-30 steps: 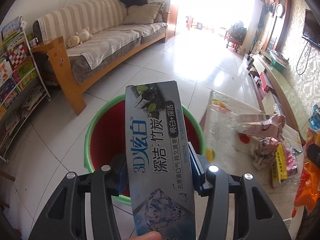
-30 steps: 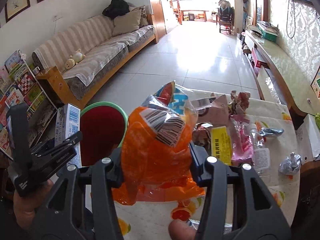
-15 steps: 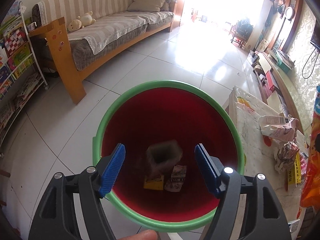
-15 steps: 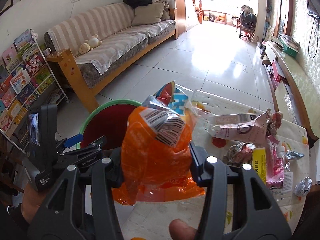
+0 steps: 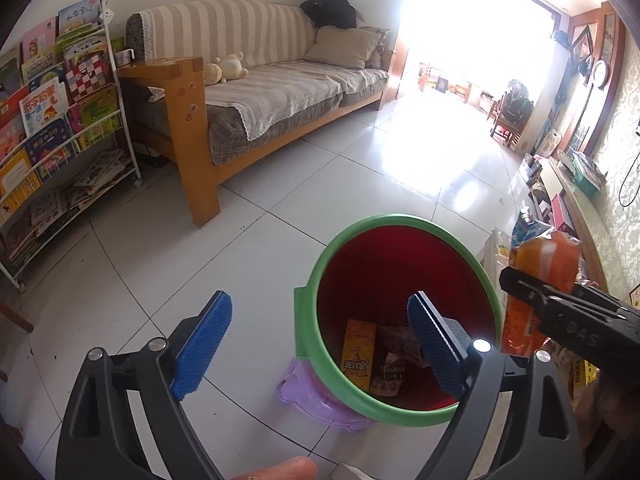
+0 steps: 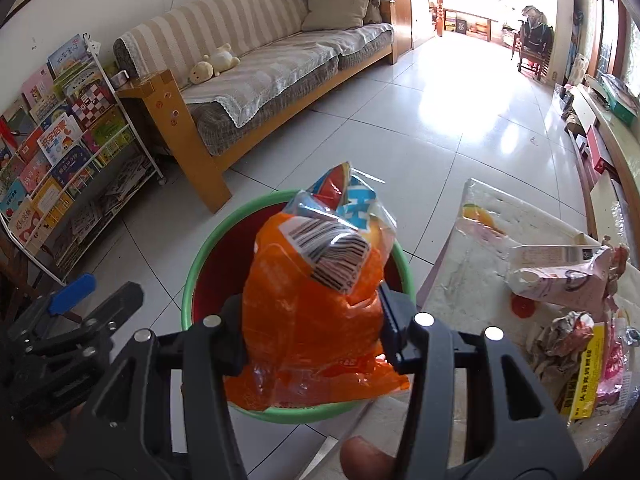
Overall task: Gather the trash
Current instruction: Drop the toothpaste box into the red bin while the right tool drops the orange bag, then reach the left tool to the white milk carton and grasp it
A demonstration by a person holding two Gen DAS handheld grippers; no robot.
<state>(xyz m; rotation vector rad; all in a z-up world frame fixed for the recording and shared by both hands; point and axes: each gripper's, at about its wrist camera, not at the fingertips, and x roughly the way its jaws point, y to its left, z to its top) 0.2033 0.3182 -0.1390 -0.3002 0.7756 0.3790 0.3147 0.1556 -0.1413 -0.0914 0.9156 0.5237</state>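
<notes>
A red bin with a green rim (image 5: 310,276) (image 6: 200,264) stands on the floor beside the table; boxes and wrappers (image 5: 358,354) lie at its bottom. My left gripper (image 5: 320,344) hangs over the bin's left edge, its jaws opening, with nothing between its blue pads (image 5: 202,344). My right gripper (image 6: 312,334) is shut on an orange plastic snack bag (image 6: 308,320) and holds it above the bin; that bag (image 5: 540,268) shows at the right of the left wrist view. More trash lies on the table: a pink wrapper (image 6: 560,276) and a yellow packet (image 6: 582,372).
A wooden sofa (image 5: 256,92) with a striped cover stands behind the bin, a rack of children's books (image 5: 52,128) at the left. The bin rests on a purple stool (image 5: 316,400). The table (image 6: 460,276) has a white fruit-print cloth. A low cabinet (image 6: 608,128) lines the right wall.
The left gripper let go of the toothpaste box, which dropped into the bin, then spread wider and moved left of the bin. The right gripper carried the orange bag from the table to above the bin.
</notes>
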